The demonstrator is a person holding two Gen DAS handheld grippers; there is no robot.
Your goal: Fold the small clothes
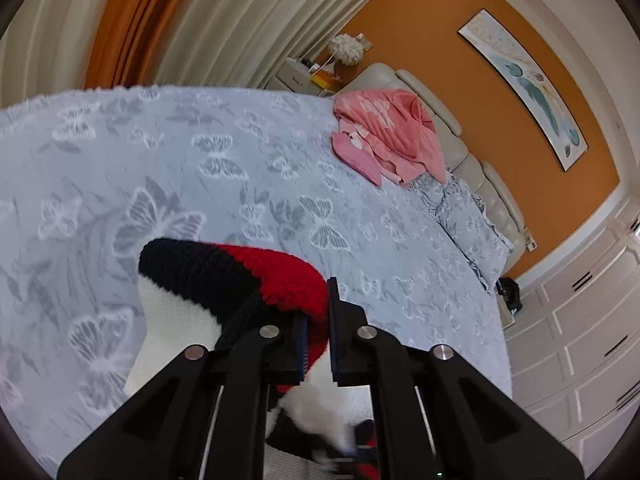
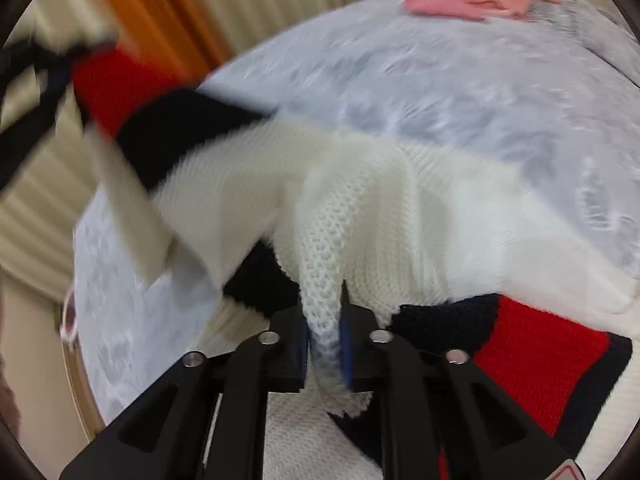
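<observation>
A: What has the left gripper got?

B: Its jaws are clamped on the red band of a knitted sweater, white with black and red stripes. The knit arches up off the bedspread and drapes to the left. Below the jaws the cloth runs down between the black arms, and there it is a smear; I cannot sort out the folds.

A: And the right gripper?

B: Pinched on a rolled ridge of the sweater's white knit. The tail of that ridge pokes out below the jaws. The rest of the garment spreads over the bed in front and to the right, with a black and red block at the lower right, cut off by the edge of the picture.

A: Does the right view catch the other gripper?

B: At the far left, yes, a dark blurred shape beside the lifted red and black end. Its jaws cannot be made out from there. That whole view is streaked with motion blur, so the butterfly pattern on the bedspread is lost.

A: Anything else on the bed?

B: A crumpled pink garment near the headboard, well apart from the sweater, with a pillow just beside it. In the right view the top edge cuts it off.
</observation>
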